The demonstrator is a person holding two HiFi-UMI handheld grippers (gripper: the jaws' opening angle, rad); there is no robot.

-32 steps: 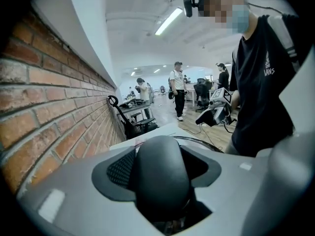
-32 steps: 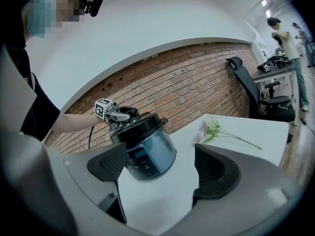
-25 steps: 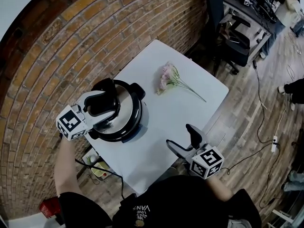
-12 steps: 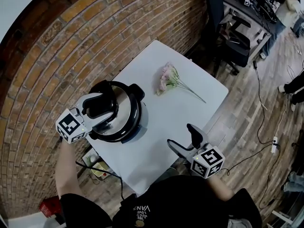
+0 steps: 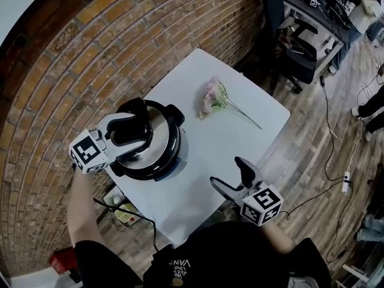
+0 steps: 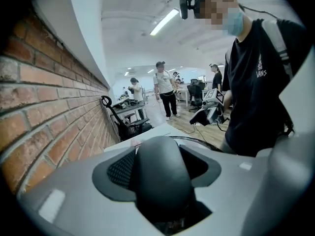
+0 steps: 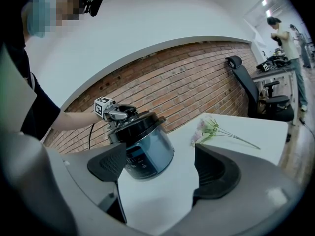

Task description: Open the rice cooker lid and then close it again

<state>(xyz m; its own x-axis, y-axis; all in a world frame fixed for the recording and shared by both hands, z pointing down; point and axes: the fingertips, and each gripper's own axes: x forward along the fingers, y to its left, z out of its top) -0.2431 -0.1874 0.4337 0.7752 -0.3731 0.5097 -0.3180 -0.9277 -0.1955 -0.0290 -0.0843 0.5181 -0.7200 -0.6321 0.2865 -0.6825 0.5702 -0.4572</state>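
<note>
Left gripper (image 5: 138,128) is clamped, jaws pretty wide, on the black lid handle (image 6: 160,176) of the rice cooker (image 5: 165,158). The cooker sits at around 9 o'clock on the white table (image 5: 231,134). Its lid (image 5: 161,120) looks fully down on the pot, so no idea what's inside. Pink flowers (image 5: 213,98) lie at about 1 o'clock from the cooker. Right gripper (image 5: 228,171) hangs at roughly 4 o'clock from it, jaws spread, nothing between them but tabletop.
</note>
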